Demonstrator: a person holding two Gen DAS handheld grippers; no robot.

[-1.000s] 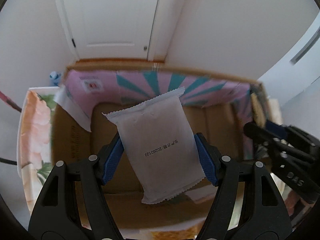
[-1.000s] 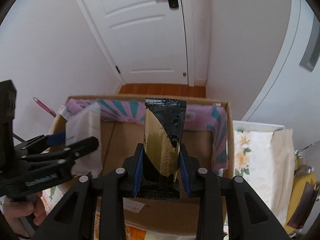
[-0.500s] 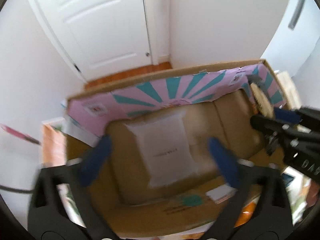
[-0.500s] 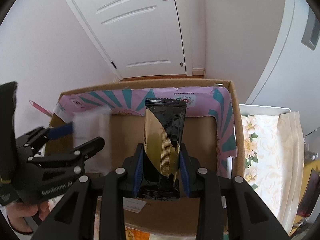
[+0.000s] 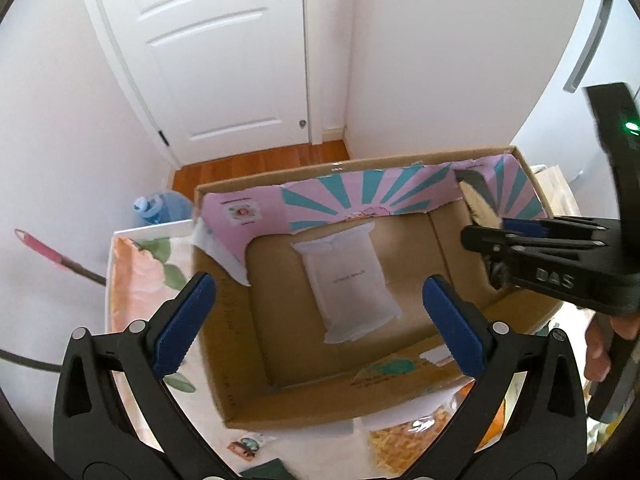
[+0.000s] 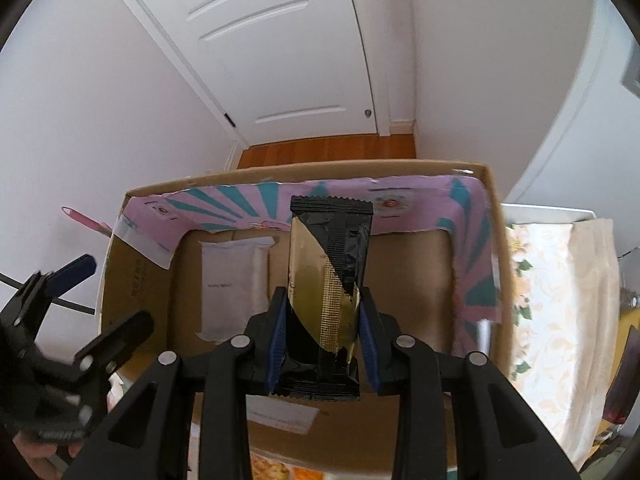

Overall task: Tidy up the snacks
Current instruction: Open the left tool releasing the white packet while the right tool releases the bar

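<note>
the left gripper (image 5: 320,308) stands wide, nothing between its blue pads, above the open brown cardboard box (image 5: 236,364) with a pink and teal striped lining. a flat white translucent snack packet (image 5: 348,280) lies on the box floor, toward the left side in the right wrist view. the right gripper (image 6: 322,332) is narrow, clamped on a black and gold foil snack bar wrapper (image 6: 328,280) held upright over the box. the box sits on a tabletop with a floral cloth (image 6: 556,320).
</note>
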